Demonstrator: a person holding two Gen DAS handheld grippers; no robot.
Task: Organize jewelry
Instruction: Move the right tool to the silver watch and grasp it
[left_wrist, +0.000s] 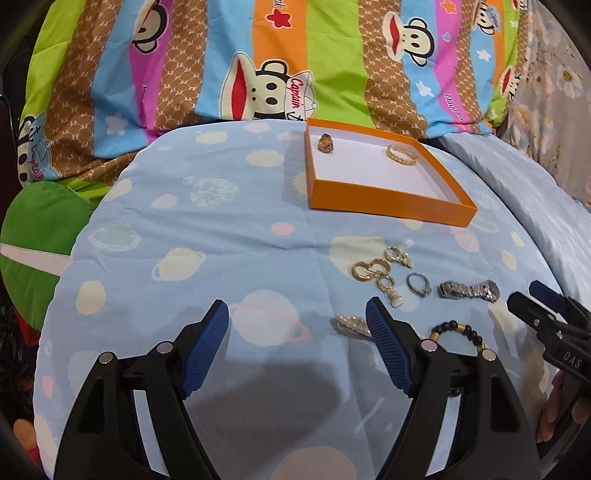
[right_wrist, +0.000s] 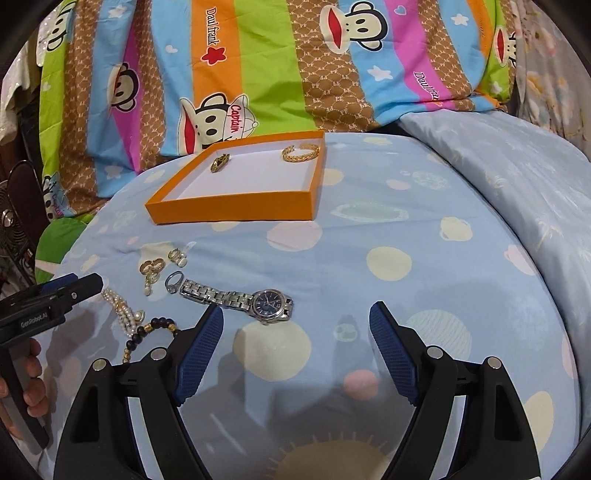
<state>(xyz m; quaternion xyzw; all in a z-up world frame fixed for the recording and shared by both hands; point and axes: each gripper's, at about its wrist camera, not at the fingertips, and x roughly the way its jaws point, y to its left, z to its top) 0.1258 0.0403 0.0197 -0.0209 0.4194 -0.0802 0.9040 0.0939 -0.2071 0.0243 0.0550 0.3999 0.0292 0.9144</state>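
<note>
Right wrist view: we go left to right.
Left gripper (right_wrist: 88, 282): black plastic, released, empty.
Pearl clip (right_wrist: 123, 310): knobbly, on the cotton cover.
Beaded bracelet (right_wrist: 147, 332): round dark beads.
Watch (right_wrist: 240, 301): steel links, round dial.
Orange tray (right_wrist: 232, 210): cardboard, holds twisted gold bangle (right_wrist: 300, 152).
Right gripper (right_wrist: 296, 317): ribbed blue pads, wide apart, empty.

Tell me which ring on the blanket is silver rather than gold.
The silver ring beside the watch strap's end; the hoops just beyond it are gold.
</note>
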